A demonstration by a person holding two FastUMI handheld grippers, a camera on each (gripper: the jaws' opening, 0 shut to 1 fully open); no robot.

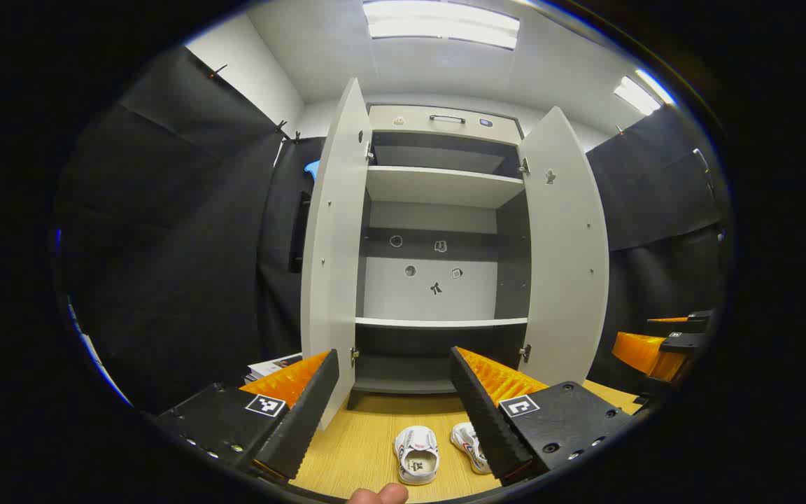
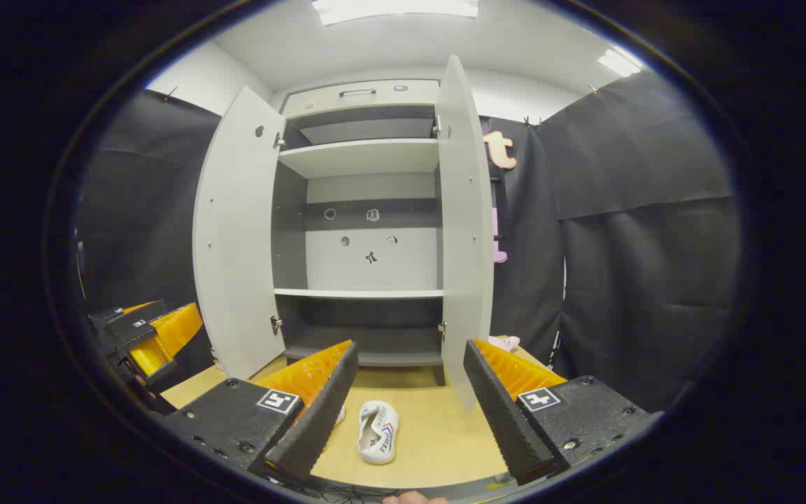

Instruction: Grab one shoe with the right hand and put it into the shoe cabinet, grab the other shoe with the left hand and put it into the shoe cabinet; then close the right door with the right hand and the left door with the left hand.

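Your left tongs [image 1: 394, 409] stand apart and empty at the bottom of the left gripper view, and your right tongs [image 2: 410, 399] are likewise spread and empty at the bottom of the right gripper view. Just beyond them, low centre in both views, the two white sneakers lie side by side on the wood-grain counter [image 1: 354, 448], in front of the cabinet: one sneaker [image 1: 417, 455] shows its open mouth and insole, the other sneaker [image 1: 469, 446] sits partly behind your right-hand finger. They look small, light and soft-sided, so the upper will probably give under pressure. Judging by shape, pinch across the heel collar or the side wall near the opening, where the rim is firmer. Further back, the shoe cabinet [image 1: 438, 280] stands with both smooth pale doors swung wide, its flat shelves bare, its lowest shelf [image 1: 441, 323] at mid-frame.
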